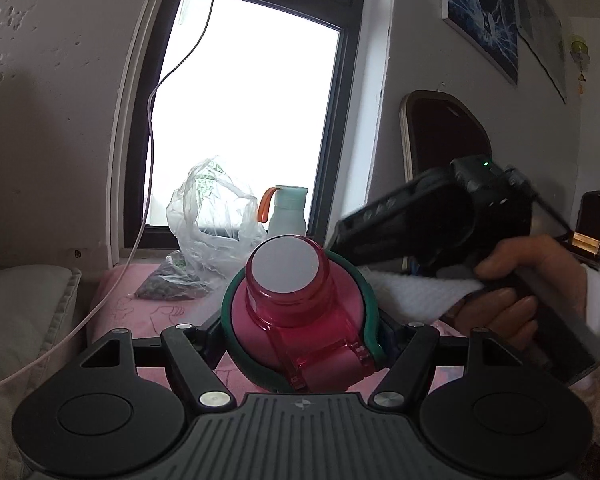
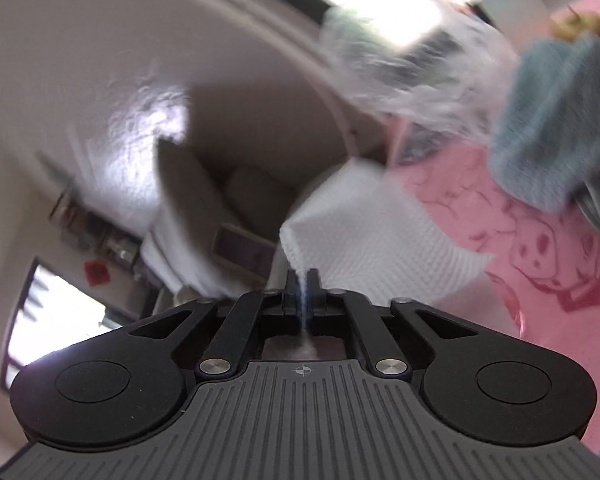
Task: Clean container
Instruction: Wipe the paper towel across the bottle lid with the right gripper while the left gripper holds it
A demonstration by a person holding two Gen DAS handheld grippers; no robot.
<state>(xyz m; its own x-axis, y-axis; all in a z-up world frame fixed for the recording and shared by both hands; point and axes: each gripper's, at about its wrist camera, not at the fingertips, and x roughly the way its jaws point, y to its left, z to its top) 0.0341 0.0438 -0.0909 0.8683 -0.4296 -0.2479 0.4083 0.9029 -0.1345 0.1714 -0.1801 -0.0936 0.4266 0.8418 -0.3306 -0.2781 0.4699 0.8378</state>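
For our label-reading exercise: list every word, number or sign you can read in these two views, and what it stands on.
None can be read.
Plastic bag: green print, too crumpled and small.
Red sign on the wall: blurred.
Wall pictures: no legible text.
Pink container and white cloth: no lettering visible.

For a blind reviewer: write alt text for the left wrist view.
The left gripper clamps a pink container with a green band, above a pink cloth. At right, a hand holds the right gripper with a white cloth.
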